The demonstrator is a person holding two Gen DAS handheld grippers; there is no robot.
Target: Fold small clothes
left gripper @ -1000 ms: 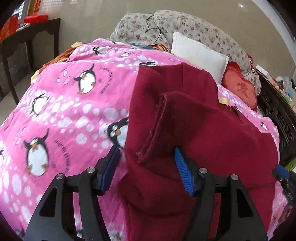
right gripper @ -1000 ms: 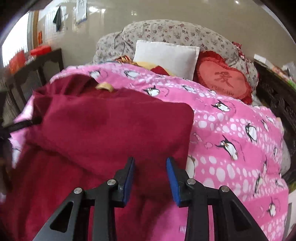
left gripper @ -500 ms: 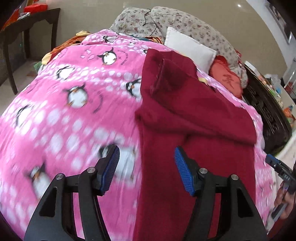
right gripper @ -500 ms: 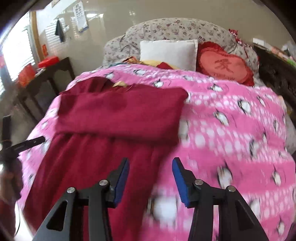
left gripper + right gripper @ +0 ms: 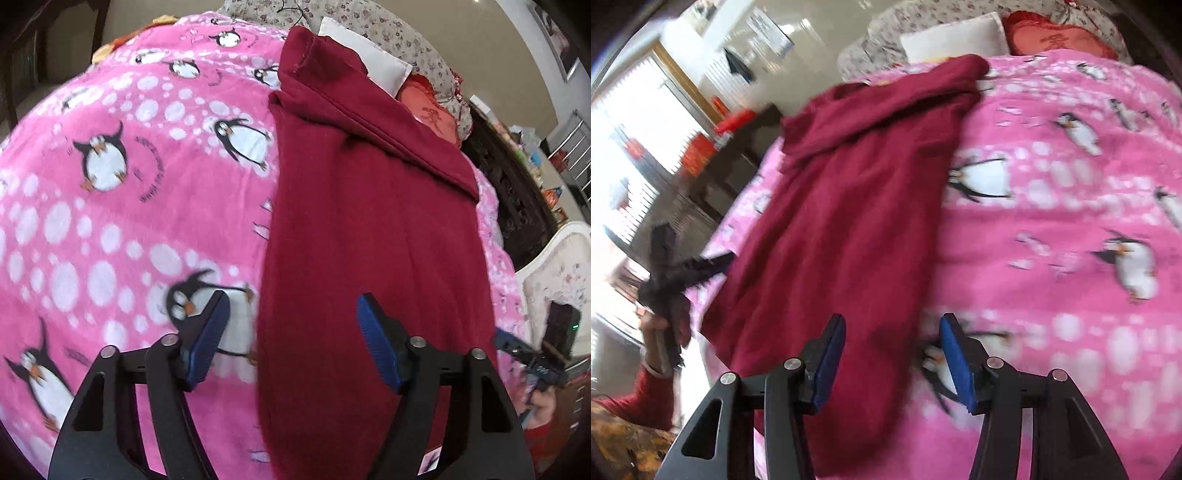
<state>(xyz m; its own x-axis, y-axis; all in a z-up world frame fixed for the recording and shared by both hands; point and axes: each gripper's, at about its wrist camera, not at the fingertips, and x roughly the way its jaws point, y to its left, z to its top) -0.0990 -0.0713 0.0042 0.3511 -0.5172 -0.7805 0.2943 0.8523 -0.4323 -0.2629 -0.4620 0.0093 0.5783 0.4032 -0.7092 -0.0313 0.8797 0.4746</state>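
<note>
Dark red fleece garment point(image 5: 369, 229) lay spread lengthwise on the pink penguin-print blanket point(image 5: 122, 206) covering the bed, far end folded back over itself near the white pillow point(image 5: 373, 62) and the red heart-shaped cushion point(image 5: 1056, 38) at the headboard end. My left gripper point(image 5: 291, 341) had its jaws wide open, gripping nothing, straddling the garment's left edge near the bed's near edge: left blue pad over blanket, right pad over fleece. My right gripper point(image 5: 892, 362) was also open and empty, straddling the garment's right edge, left pad over fleece, right pad over blanket. Couldn't tell whether either pad touched the fabric. Right-wrist view was motion-blurred.
</note>
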